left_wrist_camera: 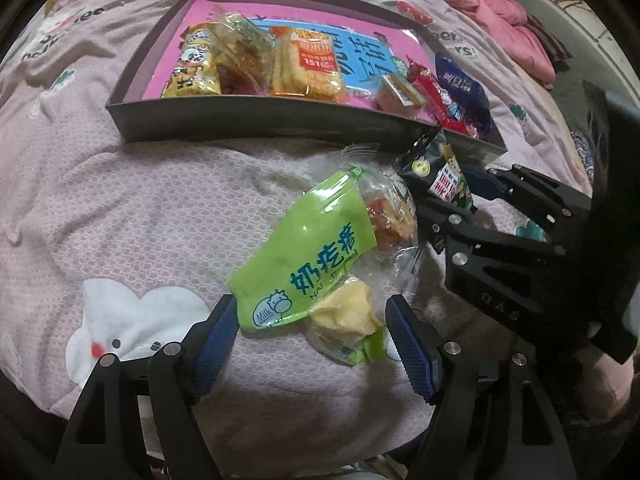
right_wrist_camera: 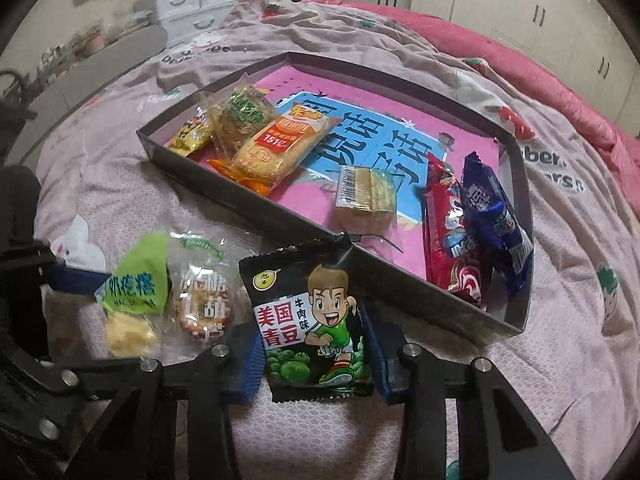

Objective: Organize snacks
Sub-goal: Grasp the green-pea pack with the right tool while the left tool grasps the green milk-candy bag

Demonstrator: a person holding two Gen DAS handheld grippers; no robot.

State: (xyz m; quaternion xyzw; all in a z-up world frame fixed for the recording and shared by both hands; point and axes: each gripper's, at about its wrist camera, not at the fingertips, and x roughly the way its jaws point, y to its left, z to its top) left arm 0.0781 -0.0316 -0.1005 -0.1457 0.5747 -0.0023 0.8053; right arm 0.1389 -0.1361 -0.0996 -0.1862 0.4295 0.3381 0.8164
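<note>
A dark shallow box with a pink and blue bottom lies on the bed and holds several snack packets. My left gripper is open around the near end of a green milk-candy packet on the blanket. A clear packet of red sweets lies beside it. My right gripper is shut on a black green-pea packet, close to the box's near wall.
Pink patterned blanket covers the bed. A red quilt lies at the far right. White drawers stand behind the bed. In the box, crackers sit at the left, red and blue bars at the right.
</note>
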